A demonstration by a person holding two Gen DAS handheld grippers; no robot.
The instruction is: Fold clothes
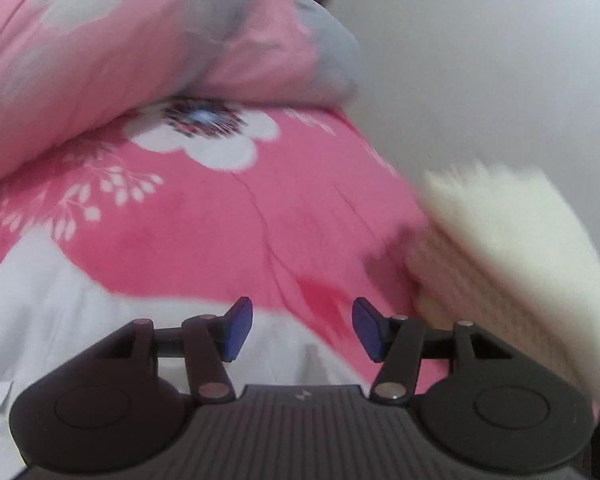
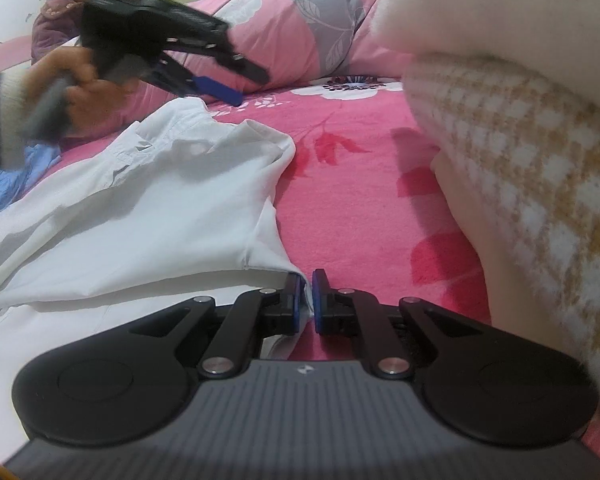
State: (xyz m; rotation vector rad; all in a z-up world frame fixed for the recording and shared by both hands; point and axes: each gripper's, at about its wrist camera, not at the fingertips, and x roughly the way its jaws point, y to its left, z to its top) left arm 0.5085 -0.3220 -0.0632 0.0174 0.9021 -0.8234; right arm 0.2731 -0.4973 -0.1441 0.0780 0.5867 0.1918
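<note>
The right tongs (image 2: 307,300) are pinching the near corner of the white garment (image 2: 140,208), which is lying spread out to their left across the pink floral bedspread (image 2: 360,168). The left tongs (image 1: 302,330) are hanging open with nothing between the pads, above the bedspread beyond the garment's far edge. A pink and grey pillow (image 2: 300,28) is lying ahead of both tongs, and a cream knitted sleeve (image 2: 520,168) is crowding in on their right.

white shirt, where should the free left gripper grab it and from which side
Judging by its pose, take the white shirt at its far raised edge near the collar, coming down from above. That edge stands up off the pink bedspread. The right gripper already pinches the near corner; the left gripper hangs open above.
</note>
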